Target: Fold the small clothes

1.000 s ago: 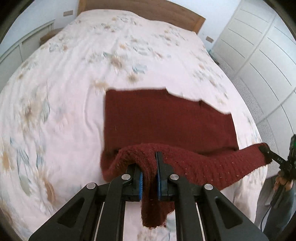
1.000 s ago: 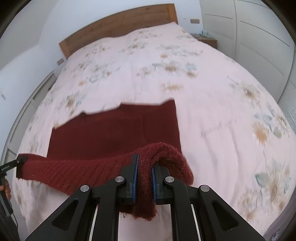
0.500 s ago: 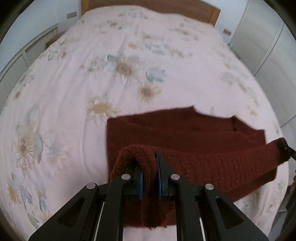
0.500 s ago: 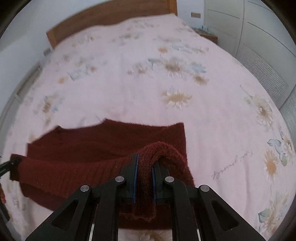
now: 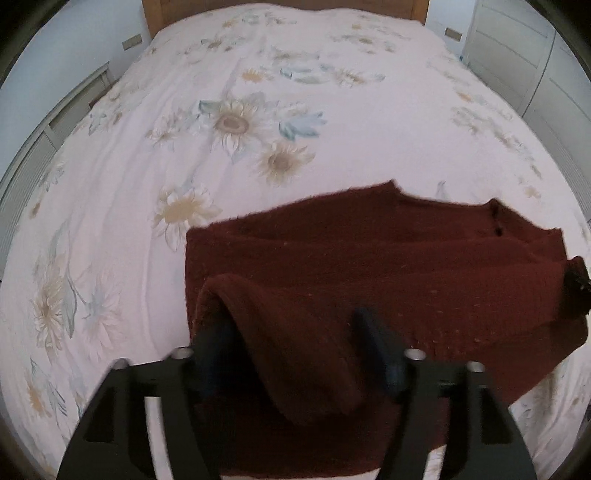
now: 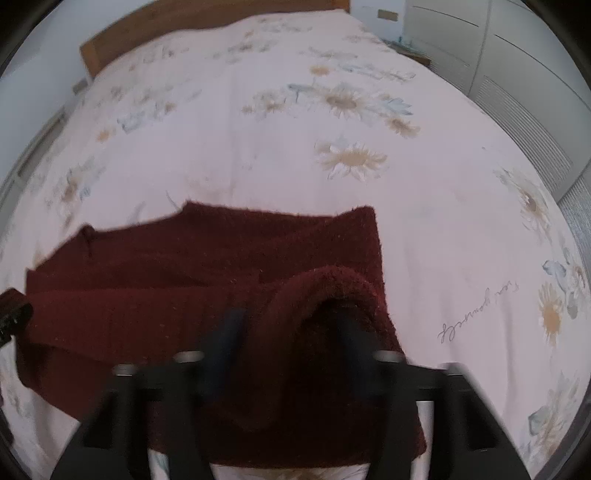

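A dark red knitted garment [image 5: 369,258] lies on the bed, its near edge folded over onto the rest; it also shows in the right wrist view [image 6: 192,273]. My left gripper [image 5: 291,343] is open over the garment's left end, with a fold of the knit lying loose between its spread fingers. My right gripper [image 6: 291,339] is open over the right end, also with a hump of knit between its fingers. The other gripper's tip peeks in at the far edge of each view.
The bed [image 5: 258,92] has a pale cover with a daisy print and stretches away to a wooden headboard [image 6: 184,26]. White wardrobe doors [image 6: 498,55] stand to the right. A low cabinet [image 5: 74,92] runs along the left wall.
Both grippers moved forward and down over the garment, carrying the near edge onto it. Both jaws then spread apart and let go of the knit.
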A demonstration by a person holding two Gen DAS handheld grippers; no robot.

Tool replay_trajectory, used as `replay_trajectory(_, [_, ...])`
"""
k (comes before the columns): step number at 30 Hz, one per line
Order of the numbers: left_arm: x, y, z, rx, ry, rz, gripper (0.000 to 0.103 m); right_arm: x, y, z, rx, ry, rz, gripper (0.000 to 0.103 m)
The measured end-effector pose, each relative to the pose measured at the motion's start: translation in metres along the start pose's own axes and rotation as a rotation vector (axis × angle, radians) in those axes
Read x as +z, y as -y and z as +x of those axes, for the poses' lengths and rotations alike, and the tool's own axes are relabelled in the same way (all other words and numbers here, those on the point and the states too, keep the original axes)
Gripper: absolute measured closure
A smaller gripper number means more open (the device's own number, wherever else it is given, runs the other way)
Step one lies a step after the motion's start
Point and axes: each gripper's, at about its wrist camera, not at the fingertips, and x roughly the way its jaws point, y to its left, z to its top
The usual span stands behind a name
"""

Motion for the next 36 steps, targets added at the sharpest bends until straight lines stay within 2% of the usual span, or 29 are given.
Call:
replay_trajectory(2, [0.002,0.004,-0.012,0.010,0.040,0.009,0.022,-0.001,-0.004,-0.011,0.008,0.034,-0.006,0.031])
replay_trajectory(3, [0.003,0.006,-0.018,-0.002,0.054,0.008,0.018,-0.001,-0.009,-0.017,0.007,0.048,-0.021,0.025])
replay_trajectory(5, [0.005,0.009,-0.030,-0.028,0.083,0.005,0.006,-0.002,-0.018,-0.028,0.011,0.075,-0.046,0.021])
replay_trajectory(6, [0.006,0.011,-0.035,-0.033,0.096,0.008,0.004,-0.003,-0.024,-0.035,0.020,0.090,-0.062,0.020])
replay_trajectory(10, [0.007,0.026,-0.051,-0.048,0.144,0.042,0.001,-0.008,-0.050,-0.051,0.049,0.124,-0.127,0.011])
replay_trajectory(12, [0.006,0.037,-0.053,-0.038,0.167,0.070,0.001,-0.013,-0.066,-0.053,0.044,0.136,-0.174,0.000])
replay_trajectory(18, [-0.014,0.067,-0.027,-0.033,0.119,0.142,0.001,-0.043,-0.102,-0.032,0.031,0.121,-0.282,0.000])
replay_trajectory(23, [-0.044,0.086,0.004,-0.013,0.066,0.197,0.001,-0.079,-0.113,-0.003,-0.004,0.107,-0.348,0.000])
replay_trajectory(26, [-0.059,0.087,0.021,-0.024,0.023,0.192,0.001,-0.091,-0.103,0.013,-0.020,0.080,-0.337,0.000])
replay_trajectory(30, [-0.065,0.069,0.023,-0.035,0.051,0.176,0.001,-0.089,-0.072,0.017,0.014,0.080,-0.240,0.000])
replay_trajectory(36, [-0.068,0.031,0.021,-0.017,0.060,0.130,0.001,-0.083,-0.030,0.014,0.003,0.087,-0.162,0.001])
